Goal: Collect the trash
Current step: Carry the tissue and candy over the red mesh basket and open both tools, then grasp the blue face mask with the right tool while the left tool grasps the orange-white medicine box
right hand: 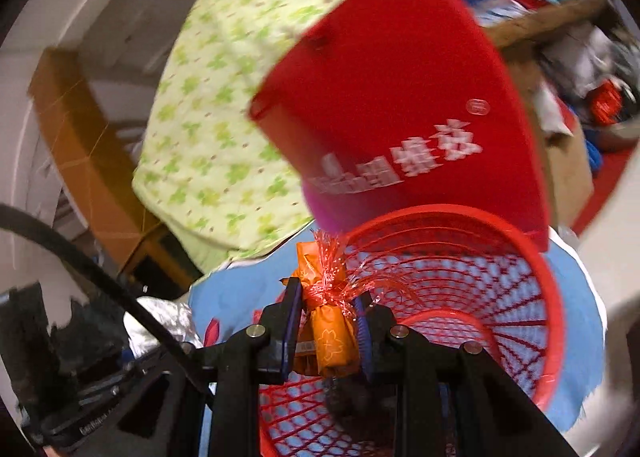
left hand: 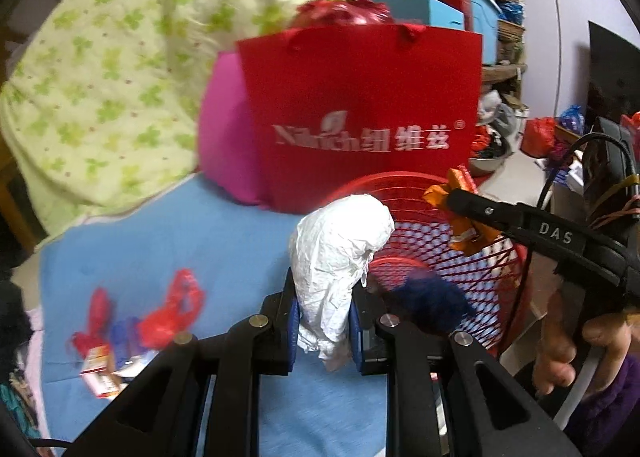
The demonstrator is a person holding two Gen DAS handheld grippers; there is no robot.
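My left gripper (left hand: 323, 321) is shut on a crumpled white paper wad (left hand: 340, 249), held just left of the rim of a red mesh basket (left hand: 492, 277). A dark blue fuzzy lump (left hand: 430, 299) lies inside the basket. In the right wrist view my right gripper (right hand: 328, 323) is shut on an orange wrapper (right hand: 330, 333) tied with red tinsel, right over the near rim of the red mesh basket (right hand: 556, 309). The left wrist view shows that same orange wrapper (left hand: 460, 209) pinched in the right gripper above the basket's right side.
A red paper bag (left hand: 360, 113) stands behind the basket, with a pink cushion (left hand: 224, 137) and a green-patterned quilt (left hand: 112, 77) to its left. Red and white wrappers (left hand: 132, 333) lie on the blue sheet (left hand: 180, 241). A hand (left hand: 576, 349) grips the right tool.
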